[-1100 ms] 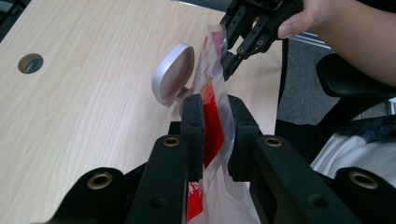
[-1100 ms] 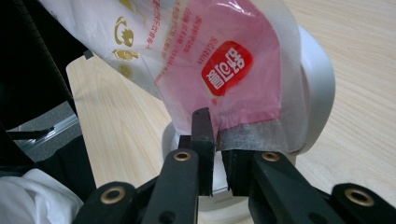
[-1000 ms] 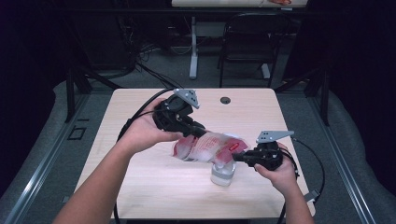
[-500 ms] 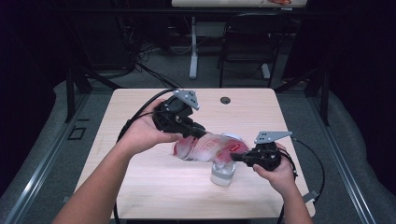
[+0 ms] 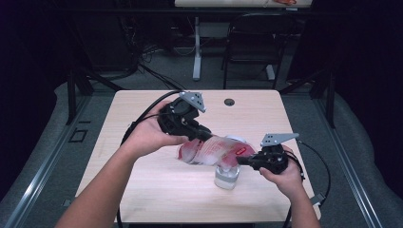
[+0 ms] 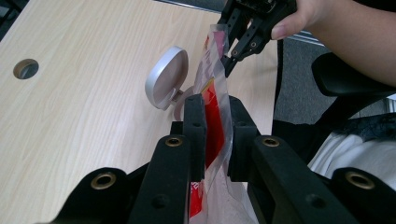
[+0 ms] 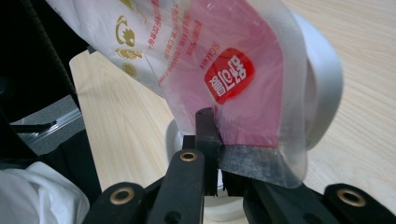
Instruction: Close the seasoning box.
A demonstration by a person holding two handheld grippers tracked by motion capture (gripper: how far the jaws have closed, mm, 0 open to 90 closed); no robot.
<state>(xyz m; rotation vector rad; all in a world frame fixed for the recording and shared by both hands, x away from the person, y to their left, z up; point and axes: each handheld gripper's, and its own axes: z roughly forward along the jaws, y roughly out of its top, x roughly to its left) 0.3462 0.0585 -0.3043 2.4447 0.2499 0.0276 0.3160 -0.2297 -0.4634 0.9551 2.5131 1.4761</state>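
- Left gripper [image 5: 205, 134]: held in the person's left hand [image 5: 151, 135] above the middle of the table [image 5: 142, 190]. Jaws are closed on one end of the plastic pouch [image 5: 214, 151]; in the left gripper view the pouch [image 6: 215, 112] is pinched edge-on between the two black jaws.
- Right gripper [image 5: 243, 160]: held in the person's right hand [image 5: 285, 178], to the right of the pouch. Jaws are clamped on the opposite end of the pouch; the right gripper view shows the jaws pressed together on the sealed strip at the pouch edge [image 7: 252, 163].
- Plastic pouch: clear film with red printing and a red label, with gold print on the paler part. It is stretched between the two grippers, clear of the table surface.
- Jar [image 5: 227, 176]: a small clear container standing on the table directly below the right-hand end of the pouch, just ahead of the right gripper jaws. The pouch hangs over its mouth; contact cannot be determined.
- Jar lid [image 6: 166, 77]: a round silver hinged lid, tipped open, visible in the left gripper view just to the left of the pouch, beyond the left jaws.
- Table: light wood top with a round cable hole [image 5: 229, 101] at the far edge, well apart from both grippers.
- Cables [image 5: 142, 118]: trail from each gripper across the table.
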